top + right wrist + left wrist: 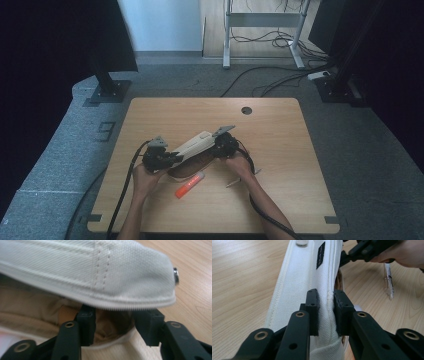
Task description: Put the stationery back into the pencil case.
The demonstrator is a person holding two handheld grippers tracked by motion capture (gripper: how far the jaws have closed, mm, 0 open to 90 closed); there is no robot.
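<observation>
A white fabric pencil case [192, 144] is held up over the wooden table [290, 150], stretched between both grippers. My left gripper [172, 157] is shut on a seam at its near end; the left gripper view shows the two pads pinching the white cloth [297, 285] at the left gripper's jaws [325, 312]. My right gripper [214, 147] meets the far end. In the right gripper view its jaws [115, 323] stand apart under the case's flap [100, 270], at the tan-lined opening [32, 302]. An orange marker [190, 185] lies on the table below.
A clear pen [388, 282] lies on the table near the right hand, also seen from above as the pen [232, 183]. A cable hole [246, 110] sits at the table's far edge. Black stands, a metal desk frame [262, 20] and floor cables lie beyond.
</observation>
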